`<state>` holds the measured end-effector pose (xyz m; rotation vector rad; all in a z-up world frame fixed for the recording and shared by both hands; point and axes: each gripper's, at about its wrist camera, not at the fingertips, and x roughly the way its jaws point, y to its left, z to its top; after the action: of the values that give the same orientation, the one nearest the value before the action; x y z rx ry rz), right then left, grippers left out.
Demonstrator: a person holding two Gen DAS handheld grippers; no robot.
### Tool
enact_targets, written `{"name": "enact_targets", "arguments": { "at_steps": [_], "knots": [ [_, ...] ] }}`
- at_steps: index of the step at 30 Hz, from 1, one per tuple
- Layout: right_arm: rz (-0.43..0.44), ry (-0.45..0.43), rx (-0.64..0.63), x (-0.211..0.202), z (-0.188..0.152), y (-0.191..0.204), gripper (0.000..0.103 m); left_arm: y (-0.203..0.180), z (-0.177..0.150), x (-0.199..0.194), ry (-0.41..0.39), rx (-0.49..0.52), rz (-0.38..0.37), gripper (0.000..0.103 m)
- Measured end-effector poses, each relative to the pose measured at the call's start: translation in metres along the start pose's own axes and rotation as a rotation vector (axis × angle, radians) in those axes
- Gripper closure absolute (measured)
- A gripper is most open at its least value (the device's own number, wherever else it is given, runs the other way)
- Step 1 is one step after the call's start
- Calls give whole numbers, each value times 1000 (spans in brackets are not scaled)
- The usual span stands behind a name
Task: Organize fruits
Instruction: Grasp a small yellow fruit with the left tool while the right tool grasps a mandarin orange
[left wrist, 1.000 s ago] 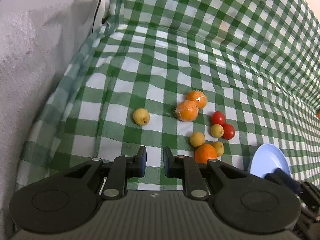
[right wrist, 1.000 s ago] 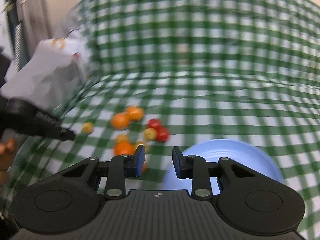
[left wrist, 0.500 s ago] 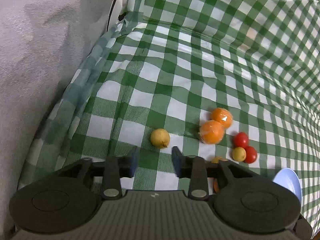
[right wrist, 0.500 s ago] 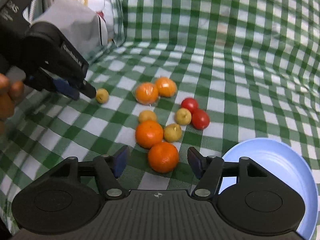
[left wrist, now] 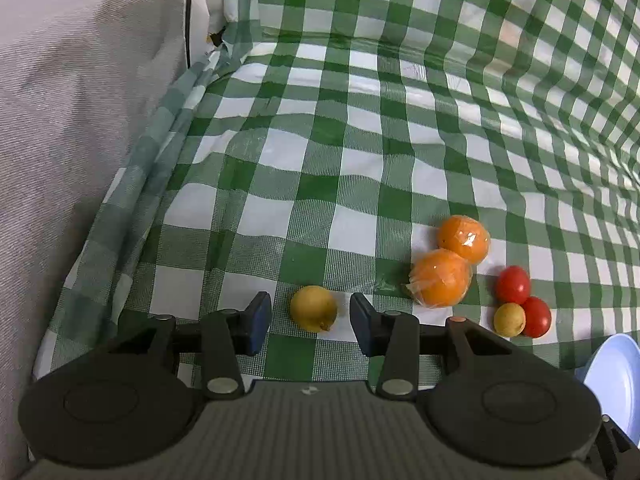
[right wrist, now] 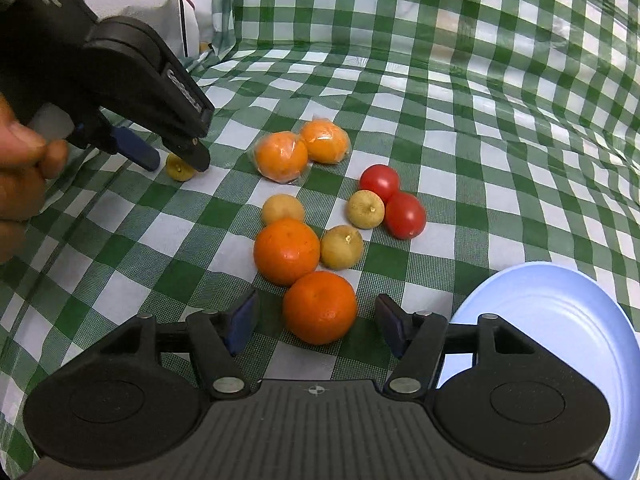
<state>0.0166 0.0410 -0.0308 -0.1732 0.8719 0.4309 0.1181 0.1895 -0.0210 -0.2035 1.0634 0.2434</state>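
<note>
Green-and-white checked cloth (left wrist: 360,168) covers the surface. Left tool (left wrist: 311,317) is spread wide around a small yellow round fruit (left wrist: 313,308), not touching it, so probably lining up a grab. Right tool (right wrist: 316,322) is also released, straddling a bare orange mandarin (right wrist: 319,307). Pale blue plastic plate (right wrist: 560,320) beside it holds nothing.

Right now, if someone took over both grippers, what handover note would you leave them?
Left gripper: open, fingers either side of the lone yellow fruit, not closed on it.
Right gripper: open, straddling the nearest orange.
On the checked cloth: a second bare orange, two wrapped oranges, two tomatoes, three more yellow fruits.
Blue plate: no fruit visible on it.
Done: nothing sorted. Left: all of it.
</note>
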Motion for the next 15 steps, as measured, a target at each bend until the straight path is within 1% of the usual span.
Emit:
{"name": "enact_targets", "arguments": {
  "at_steps": [4, 5, 7, 9, 10, 11, 13, 15],
  "knots": [
    [0, 2, 2, 2, 0, -1, 38, -4, -2, 3, 12, 23, 18, 58],
    [-1, 3, 2, 5, 2, 0, 39, -4, -2, 3, 11, 28, 18, 61],
    [-2, 3, 1, 5, 2, -1, 40, -3, -2, 3, 12, 33, 16, 74],
    [0, 2, -2, 5, 2, -1, 44, -2, -2, 2, 12, 34, 14, 75],
    [1, 1, -4, 4, 2, -1, 48, -2, -2, 1, 11, 33, 15, 75],
    [2, -1, -7, 3, 1, -1, 55, -1, -2, -1, 7, 32, 16, 75],
    [-5, -6, -8, 2, 1, -2, 64, -2, -1, -4, 1, 34, 14, 75],
    [-6, -2, 9, -1, 3, -4, 64, -3, -1, -10, -6, 39, 6, 75]
  ]
}}
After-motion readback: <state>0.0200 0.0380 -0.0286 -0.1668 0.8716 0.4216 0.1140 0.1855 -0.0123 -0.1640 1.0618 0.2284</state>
